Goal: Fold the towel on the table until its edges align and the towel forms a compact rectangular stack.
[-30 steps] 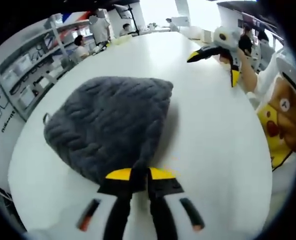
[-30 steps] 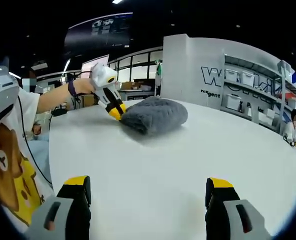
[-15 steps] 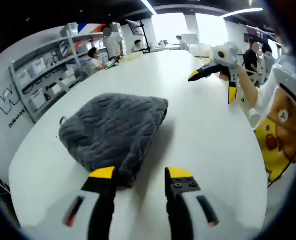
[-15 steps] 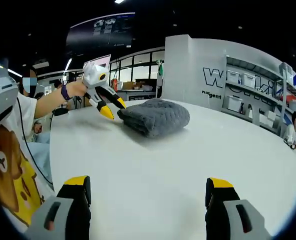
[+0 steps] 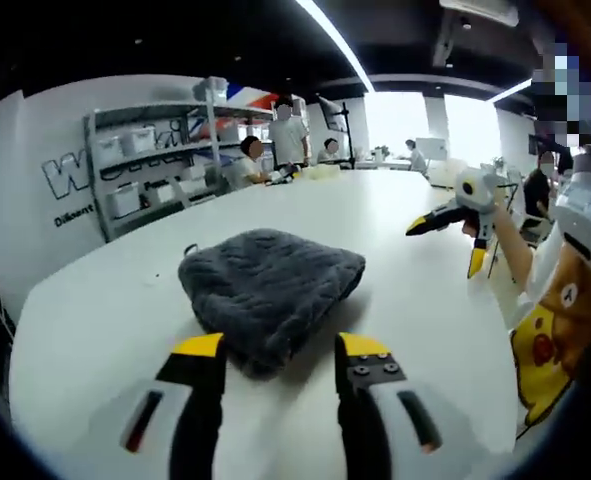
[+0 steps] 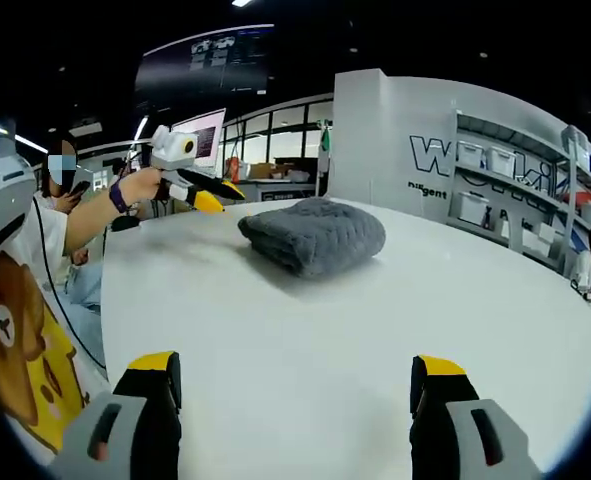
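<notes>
A dark grey towel [image 5: 270,285] lies folded in a thick, compact bundle on the white table [image 5: 95,320]. My left gripper [image 5: 280,352] is open just short of the towel's near edge, holding nothing. Off to the right, the right gripper [image 5: 445,248] hovers above the table with its jaws spread. In the right gripper view the towel [image 6: 315,235] rests farther out on the table [image 6: 375,330]. My right gripper [image 6: 295,368] is open and wide above bare tabletop. The left gripper [image 6: 223,198] is held in the air left of the towel, apart from it.
Shelves with white boxes [image 5: 140,170] line the wall beyond the table. Several people [image 5: 265,155] are at the table's far end. The holder's bear-print shirt [image 5: 550,330] is at the right. Bare tabletop surrounds the towel.
My left gripper has let go of the towel's edge, opened, and drawn back and up from it. The towel stays folded in place. My right gripper has not moved.
</notes>
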